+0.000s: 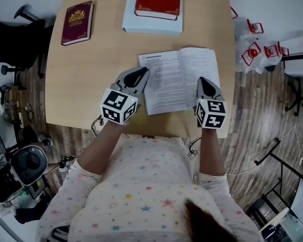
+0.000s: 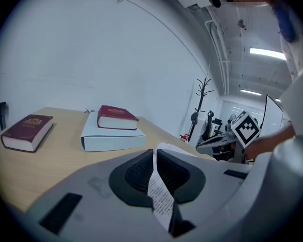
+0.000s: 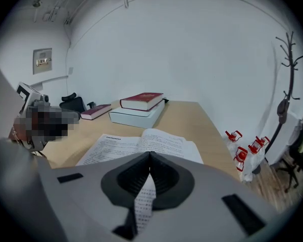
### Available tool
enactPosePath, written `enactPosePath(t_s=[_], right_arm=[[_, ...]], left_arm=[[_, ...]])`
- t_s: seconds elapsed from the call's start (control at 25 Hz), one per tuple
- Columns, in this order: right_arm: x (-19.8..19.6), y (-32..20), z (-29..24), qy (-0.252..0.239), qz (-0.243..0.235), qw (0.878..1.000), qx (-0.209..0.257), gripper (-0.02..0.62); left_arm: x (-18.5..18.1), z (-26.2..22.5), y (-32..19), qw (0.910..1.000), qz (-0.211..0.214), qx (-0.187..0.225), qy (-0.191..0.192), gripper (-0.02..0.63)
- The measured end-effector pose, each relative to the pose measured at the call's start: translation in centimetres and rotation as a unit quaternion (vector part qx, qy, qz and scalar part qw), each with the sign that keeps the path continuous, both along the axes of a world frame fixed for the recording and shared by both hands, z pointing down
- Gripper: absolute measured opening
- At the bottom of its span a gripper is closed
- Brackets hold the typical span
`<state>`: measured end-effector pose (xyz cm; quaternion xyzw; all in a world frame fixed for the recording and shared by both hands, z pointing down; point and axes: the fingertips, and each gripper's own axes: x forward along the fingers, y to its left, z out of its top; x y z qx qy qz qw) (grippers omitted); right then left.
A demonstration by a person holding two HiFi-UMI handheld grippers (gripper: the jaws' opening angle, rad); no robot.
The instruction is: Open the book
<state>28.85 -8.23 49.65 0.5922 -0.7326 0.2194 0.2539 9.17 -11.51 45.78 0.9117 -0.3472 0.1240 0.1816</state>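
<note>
Showing the left tongs (image 1: 139, 75) clamped on a left-hand leaf (image 2: 160, 198) of the book (image 1: 177, 79), which lies spread, print up, near the front edge of the surface (image 1: 86, 84); the right tongs (image 1: 204, 82) pinch a right-hand leaf (image 3: 144, 200). Opening looks done, with only release left.

Open book (image 1: 179, 79): white pp., black print; hardback (image 1: 77, 22): maroon w/ gold crest; table (image 1: 91, 84): tan; shirt (image 1: 141, 185): pastel stars.

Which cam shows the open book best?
Head view: the open book is spread wide, both pages seen from above. Right gripper view shows the pages foreshortened past its jaws; left gripper view shows only a pinched page edge.
</note>
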Motion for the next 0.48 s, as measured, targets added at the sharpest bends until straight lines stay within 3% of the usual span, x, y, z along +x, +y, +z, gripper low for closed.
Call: enactPosePath(t_s=[0.48], right_arm=[[-2.0, -1.0, -3.8, -0.009, -0.013, 0.999, 0.042, 0.002]], left_arm=[[-3.0, -3.3, -0.9, 0.9981, -0.045, 0.042, 0.011, 0.031]])
